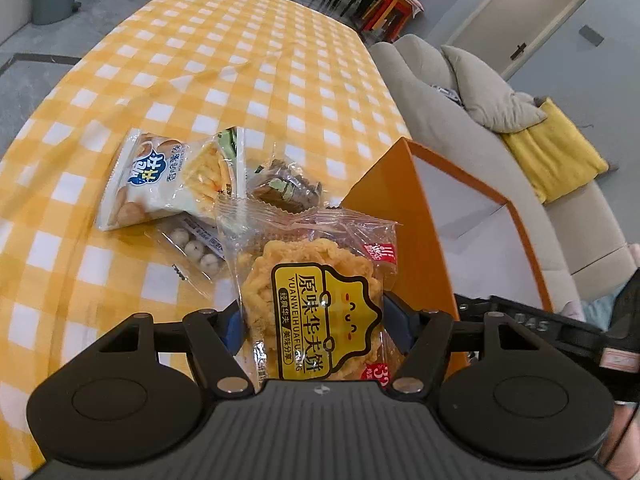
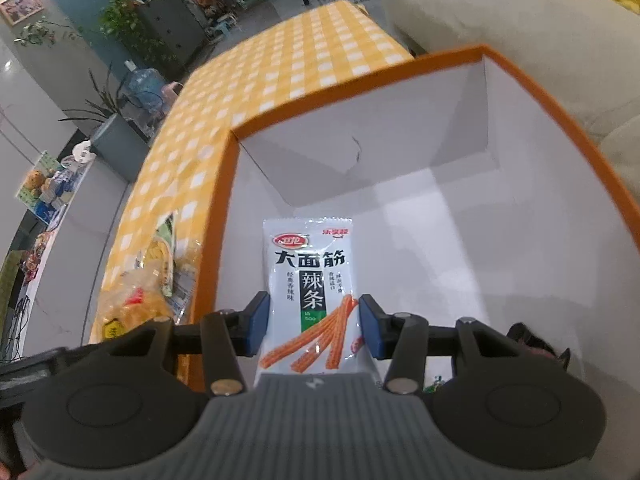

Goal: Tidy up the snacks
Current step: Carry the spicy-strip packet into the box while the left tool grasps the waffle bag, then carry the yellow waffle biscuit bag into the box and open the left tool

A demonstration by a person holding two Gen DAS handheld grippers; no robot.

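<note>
I am holding the spicy-strip packet (image 2: 310, 292) over the orange box (image 2: 560, 92).
Right gripper (image 2: 312, 330) is pinching it lengthwise, pointing toward the box's far wall; left gripper (image 1: 314, 320) is clamping the waffle packet (image 1: 316, 300) just outside the box's near corner.

Even, soft indoor daylight; both views bright, no harsh shadows. Strong fisheye bend: checked worktop (image 1: 224, 64) bulges, room edges curve. Glare on clear waffle wrapper (image 1: 316, 300) and glossy white packet (image 2: 310, 280). Soft grey shadows inside orange box (image 2: 400, 92) corners. Right wrist view slightly motion-blurred, most at left margin; left wrist view sharper, far background soft.
</note>
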